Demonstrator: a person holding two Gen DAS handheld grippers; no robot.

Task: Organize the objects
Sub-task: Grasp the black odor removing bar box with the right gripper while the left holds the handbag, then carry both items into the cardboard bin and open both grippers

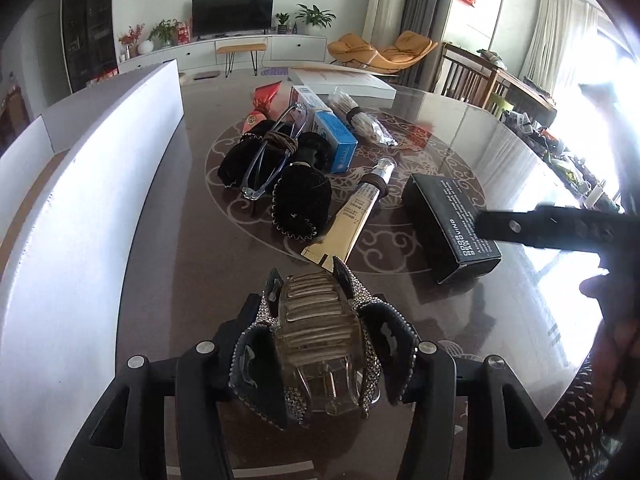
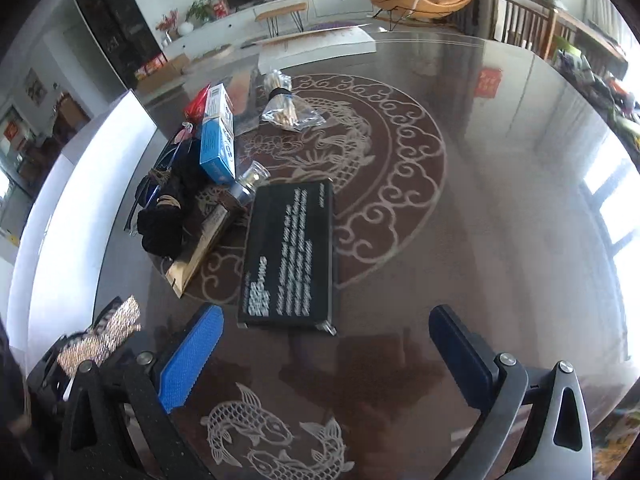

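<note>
Left gripper (image 1: 320,344) has its jaws closed partway onto a hair clip (image 1: 316,320), a clear, rhinestone-edged claw type. The pads press its two wings from either side. Squeezing the wings is probably what springs the teeth apart, so that grip doubles as the carry hold. Whether the clip is clear of the worktop (image 1: 500,140) I can't tell.

Right gripper (image 2: 326,350) has jaws wide apart and nothing between them, hovering near the end of the black box (image 2: 290,256). My read: it's lined up for the box next, jaws spread that far because the box is broad.

The remaining things sit bunched on the worktop beyond the clip:
- black pouches (image 1: 304,204) with glasses (image 1: 268,164) lying across them
- blue carton (image 1: 334,136), just behind
- tube (image 1: 352,216), between the pouches and the black box
- bag of swabs (image 1: 360,118), farther back
- red packet (image 1: 264,98), beside the carton

White tray (image 1: 92,200) runs along the left edge, its wall just beside the pile. It's the likely drop-off, which would explain everything being staged next to it.

Risk: the rhinestone wings are narrow and slick, so the clip could twist out if the squeeze is uneven.
</note>
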